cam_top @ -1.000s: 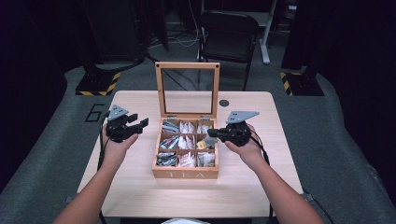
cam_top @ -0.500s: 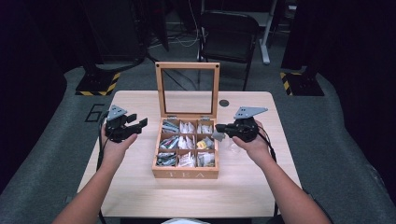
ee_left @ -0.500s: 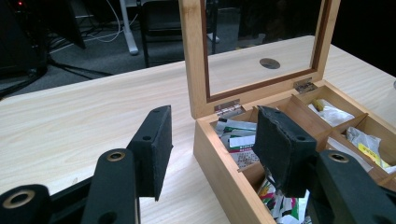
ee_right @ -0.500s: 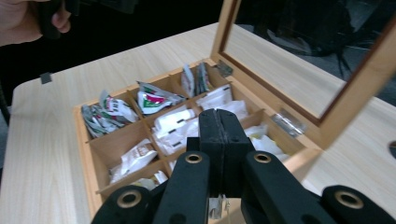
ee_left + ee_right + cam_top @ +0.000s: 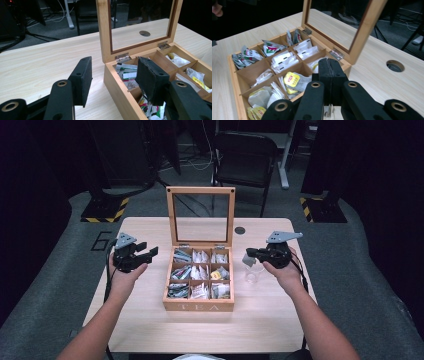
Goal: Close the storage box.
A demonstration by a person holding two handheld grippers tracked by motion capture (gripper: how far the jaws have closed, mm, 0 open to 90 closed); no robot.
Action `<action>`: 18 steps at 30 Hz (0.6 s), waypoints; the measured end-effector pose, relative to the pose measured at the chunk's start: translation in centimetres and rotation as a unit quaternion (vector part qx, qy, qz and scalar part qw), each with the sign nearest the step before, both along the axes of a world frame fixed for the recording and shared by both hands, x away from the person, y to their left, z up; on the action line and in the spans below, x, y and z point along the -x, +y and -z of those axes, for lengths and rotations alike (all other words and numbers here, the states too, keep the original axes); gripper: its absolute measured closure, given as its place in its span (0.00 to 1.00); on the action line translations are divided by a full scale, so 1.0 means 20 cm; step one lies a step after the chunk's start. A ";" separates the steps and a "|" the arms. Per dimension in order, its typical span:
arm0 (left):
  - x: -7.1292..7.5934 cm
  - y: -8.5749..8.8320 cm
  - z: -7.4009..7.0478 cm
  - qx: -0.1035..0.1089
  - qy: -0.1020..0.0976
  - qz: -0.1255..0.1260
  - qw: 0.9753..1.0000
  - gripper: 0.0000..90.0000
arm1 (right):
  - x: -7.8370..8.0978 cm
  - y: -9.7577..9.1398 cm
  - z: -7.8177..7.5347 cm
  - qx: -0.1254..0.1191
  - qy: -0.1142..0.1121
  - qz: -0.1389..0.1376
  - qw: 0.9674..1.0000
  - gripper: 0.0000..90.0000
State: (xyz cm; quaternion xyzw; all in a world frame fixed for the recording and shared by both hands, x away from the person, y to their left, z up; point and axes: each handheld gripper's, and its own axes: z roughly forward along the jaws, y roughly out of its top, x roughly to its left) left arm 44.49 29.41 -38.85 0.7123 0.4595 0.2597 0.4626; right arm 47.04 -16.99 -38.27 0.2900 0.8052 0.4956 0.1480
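Box (image 5: 198, 306) lettered "TEA", lid up, left gripper (image 5: 141, 255) spread, empty, right gripper (image 5: 251, 254) pinching teabag (image 5: 248, 260)

High view: fixed above the near edge, facing forward and down across the desk (image 5: 150, 320). Left tool view: close, from 9 o'clock of the tea box (image 5: 117, 82). Right tool view: close, from 3 o'clock. Shared by all: the box.

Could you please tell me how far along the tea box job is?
Done: the tea box has its lid open. In hand: the right gripper is shut on a tea bag, right of the box, above what looks like a glass. Left: probably lowering the bag into it; the left gripper hangs open beside the box.
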 end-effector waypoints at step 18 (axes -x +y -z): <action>0.00 0.00 0.01 0.001 -0.001 -0.001 1.000 0.51 | -0.02 -0.05 0.03 0.008 0.002 0.020 1.000 1.00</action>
